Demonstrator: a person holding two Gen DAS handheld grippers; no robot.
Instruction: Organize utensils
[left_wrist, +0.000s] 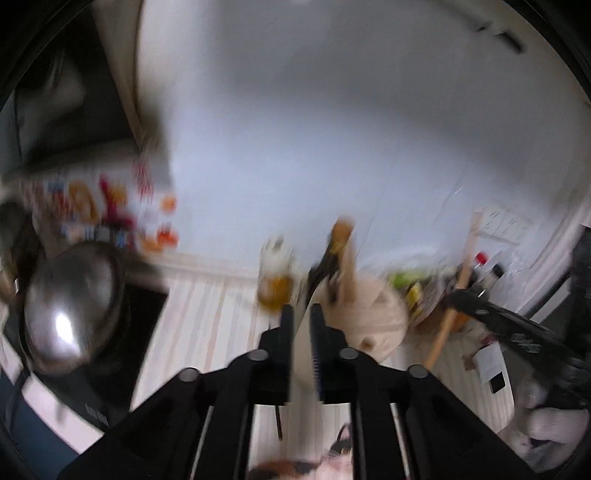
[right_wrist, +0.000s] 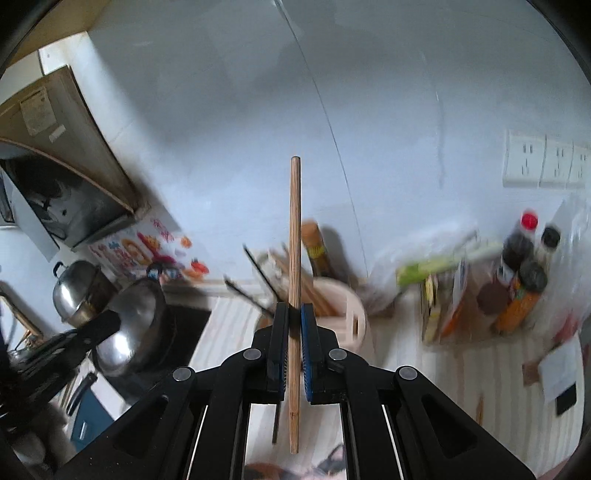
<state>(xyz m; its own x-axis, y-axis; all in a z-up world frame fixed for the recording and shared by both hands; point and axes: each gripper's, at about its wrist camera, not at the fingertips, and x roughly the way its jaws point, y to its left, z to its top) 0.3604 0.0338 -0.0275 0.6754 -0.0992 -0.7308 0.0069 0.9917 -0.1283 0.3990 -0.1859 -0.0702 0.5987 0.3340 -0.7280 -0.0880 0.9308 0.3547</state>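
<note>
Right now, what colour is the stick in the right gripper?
Light brown wood; the stick shows best in the right wrist view.

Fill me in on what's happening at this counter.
A person with a handheld gripper in each hand is sorting utensils. The right gripper is clamped on a wooden chopstick, held upright above the round utensil holder. The left gripper is slightly open with nothing gripped, in front of the same holder.

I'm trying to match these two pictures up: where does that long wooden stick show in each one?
Left wrist view: the wooden stick leans at the right, held by the right gripper, right of the utensil holder.
Right wrist view: the stick stands upright in the centre, clamped between the jaws of that gripper, in front of the holder.
Shared landmark: the beige utensil holder on the counter.
</note>
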